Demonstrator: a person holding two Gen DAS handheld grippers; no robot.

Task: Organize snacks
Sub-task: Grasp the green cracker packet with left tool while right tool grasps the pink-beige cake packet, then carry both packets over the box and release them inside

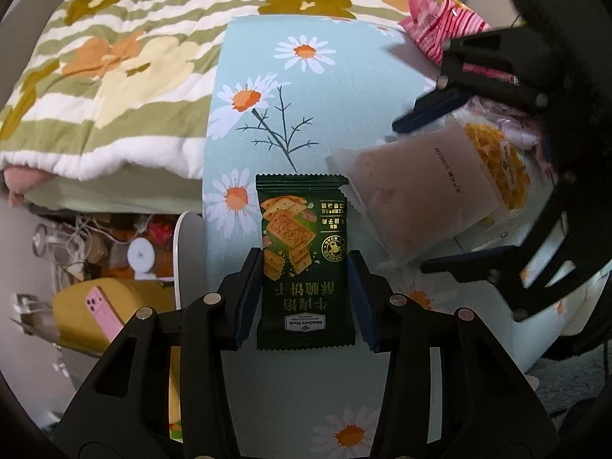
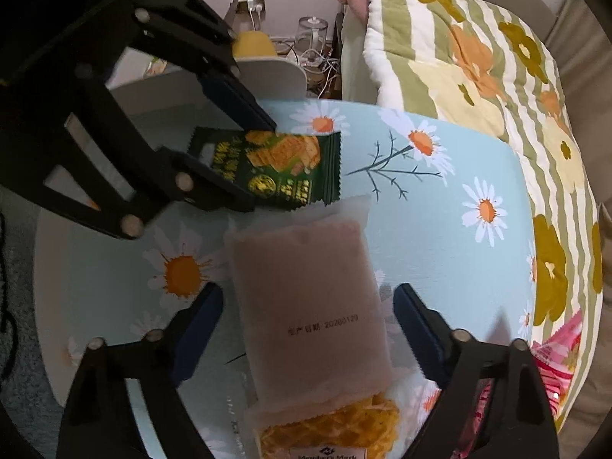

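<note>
A dark green cracker packet [image 1: 304, 256] lies flat on the daisy-print table [image 1: 332, 88]. My left gripper [image 1: 306, 275] straddles its near half, fingers close along both sides, jaws parted. The packet shows in the right wrist view [image 2: 275, 164] with the left gripper [image 2: 244, 160] around it. A frosted pinkish snack pack [image 2: 313, 306] with a yellow snack end [image 2: 329, 428] lies between the wide-open fingers of my right gripper [image 2: 310, 317], which do not touch it. In the left wrist view the pack [image 1: 428, 195] sits within the right gripper [image 1: 413, 191].
A pink-striped snack bag [image 1: 436, 23] lies at the table's far right, also seen in the right wrist view [image 2: 554, 355]. A floral quilt [image 1: 114, 76] covers the bed beyond the table. Floor clutter, a yellow stool with a pink phone [image 1: 103, 313], lies left.
</note>
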